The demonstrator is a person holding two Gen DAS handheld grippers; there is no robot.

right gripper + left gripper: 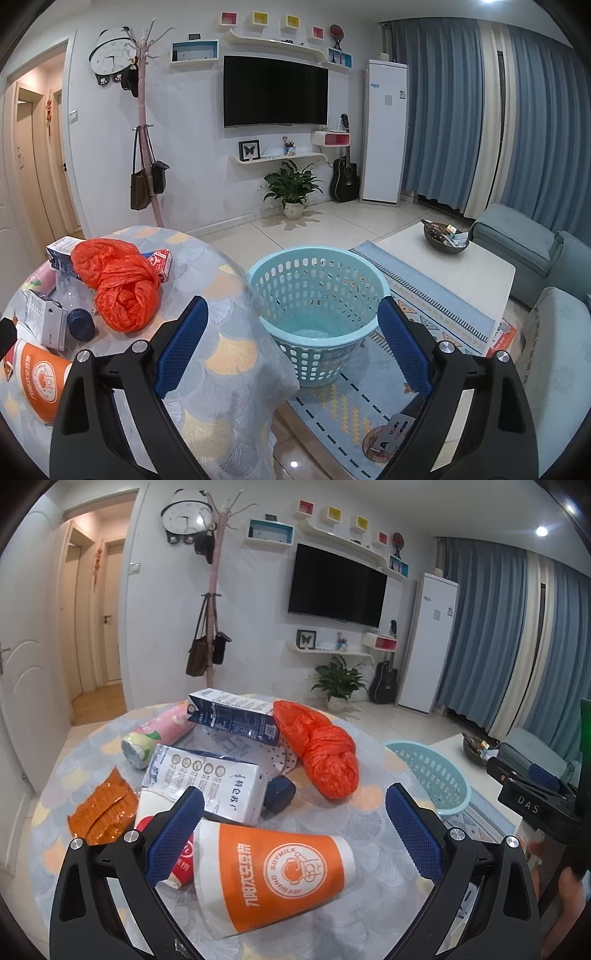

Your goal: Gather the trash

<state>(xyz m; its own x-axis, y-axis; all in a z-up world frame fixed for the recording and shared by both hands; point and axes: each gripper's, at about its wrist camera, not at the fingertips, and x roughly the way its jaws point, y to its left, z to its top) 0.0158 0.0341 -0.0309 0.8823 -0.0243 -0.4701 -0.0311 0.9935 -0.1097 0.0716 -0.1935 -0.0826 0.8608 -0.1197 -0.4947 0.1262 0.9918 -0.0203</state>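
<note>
Trash lies piled on a round table (354,823). An orange soy-milk paper cup (280,875) lies on its side between the fingers of my open left gripper (291,812), untouched. Behind it are a white milk carton (214,782), a red-and-white cup (181,864), a dark blue cap (279,794), an orange plastic bag (321,749), a blue-white carton (232,716), a pink can (155,734) and an orange wrapper (103,808). My right gripper (291,321) is open and empty, above the table edge, facing the teal basket (317,291) on the floor.
The basket also shows in the left wrist view (432,775), right of the table. A white coffee table (443,266) with a bowl and a blue sofa (546,258) stand to the right. A patterned rug (369,387) lies under the basket.
</note>
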